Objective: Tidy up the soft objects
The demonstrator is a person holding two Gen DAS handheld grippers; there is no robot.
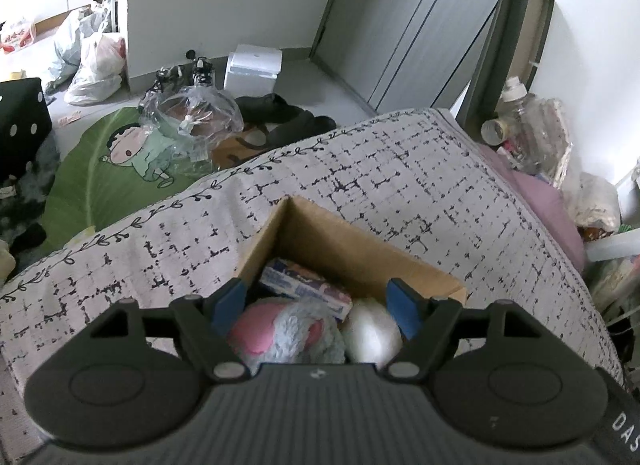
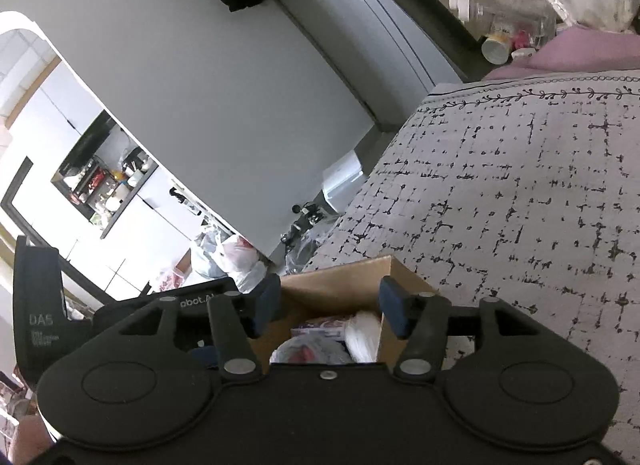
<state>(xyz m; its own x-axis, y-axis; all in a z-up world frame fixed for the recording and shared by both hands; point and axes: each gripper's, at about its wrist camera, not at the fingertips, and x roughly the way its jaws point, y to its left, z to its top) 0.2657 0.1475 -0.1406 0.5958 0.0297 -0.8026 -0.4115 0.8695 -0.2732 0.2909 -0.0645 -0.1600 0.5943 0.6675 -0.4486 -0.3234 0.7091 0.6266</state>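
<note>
I look down along both grippers at a cardboard box [image 1: 360, 253] sitting on a bed [image 1: 440, 185] covered with a grid-patterned spread. My left gripper [image 1: 316, 307] hovers just above the box, jaws wide apart and empty. Directly below and between its fingers lie the soft things — a pink and grey plush [image 1: 284, 335] and, touching it on the right, a white ball [image 1: 372, 335]. Behind them rests a printed packet [image 1: 304, 283], its long axis slanting across the box. My right gripper [image 2: 330, 307] is also spread wide and holds nothing; it hangs over the box's near rim, with the plush [image 2: 308, 351] low in its view. I judge the left gripper the nearer — a straight drop would reach the plush.
</note>
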